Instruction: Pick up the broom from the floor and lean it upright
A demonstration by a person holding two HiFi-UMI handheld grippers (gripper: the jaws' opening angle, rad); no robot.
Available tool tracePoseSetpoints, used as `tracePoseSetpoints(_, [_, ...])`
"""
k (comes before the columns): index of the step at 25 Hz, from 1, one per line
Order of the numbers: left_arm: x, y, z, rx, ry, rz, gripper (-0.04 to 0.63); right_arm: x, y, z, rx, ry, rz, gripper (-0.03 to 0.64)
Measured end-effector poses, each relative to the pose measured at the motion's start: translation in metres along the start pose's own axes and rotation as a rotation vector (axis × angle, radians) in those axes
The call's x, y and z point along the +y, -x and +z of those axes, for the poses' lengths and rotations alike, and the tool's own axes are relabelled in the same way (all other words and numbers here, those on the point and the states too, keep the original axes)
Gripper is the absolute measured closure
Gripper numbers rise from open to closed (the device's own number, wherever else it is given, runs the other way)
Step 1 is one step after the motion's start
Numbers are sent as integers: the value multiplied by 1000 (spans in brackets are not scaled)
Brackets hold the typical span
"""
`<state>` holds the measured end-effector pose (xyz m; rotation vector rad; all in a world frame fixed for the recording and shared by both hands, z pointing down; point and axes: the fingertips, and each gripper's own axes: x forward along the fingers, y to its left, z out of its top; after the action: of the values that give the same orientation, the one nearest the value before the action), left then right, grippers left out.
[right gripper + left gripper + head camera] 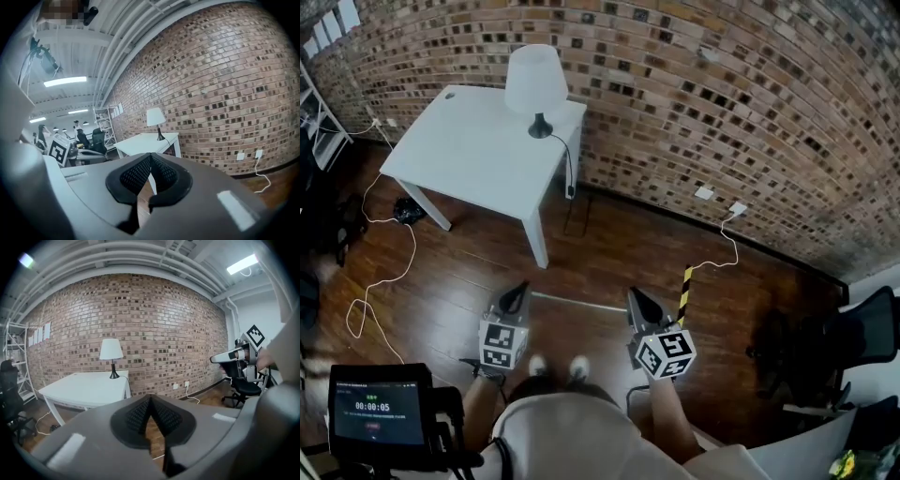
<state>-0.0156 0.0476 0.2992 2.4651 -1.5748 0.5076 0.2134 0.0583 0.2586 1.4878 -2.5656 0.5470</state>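
Observation:
A thin pale rod [581,302] lies flat on the wooden floor between my two grippers; it looks like the broom's handle, and its head is not visible. A yellow-and-black striped stick [683,292] shows just right of the right gripper. My left gripper [523,287] hovers over the rod's left end, shut and empty. The right gripper [633,293] hangs by the rod's right end, also shut with nothing in it. In the left gripper view the pads [140,416] meet, and a bit of the rod [159,457] shows below them. The right gripper view shows closed pads [139,174].
A white table [469,155] with a white lamp [535,80] stands against the brick wall. Cables [389,272] trail over the floor at the left. Black office chairs [853,342] crowd the right. A monitor [380,411] sits at the bottom left. My feet [555,366] are below the rod.

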Motion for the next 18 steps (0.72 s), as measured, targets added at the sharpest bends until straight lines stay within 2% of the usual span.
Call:
tracePoseSetpoints(7, [19,-6,-13,35,28,81,597,6,-41,-17,102,48,126,595])
tracePoseSetpoints(11, [39,-12,-41,86,43,93,597,15,-74,-48,199,108,178,581])
tracePoseSetpoints(18, [92,-24,-99,139,87,124,597,36,-138,-103,328,120,271,563])
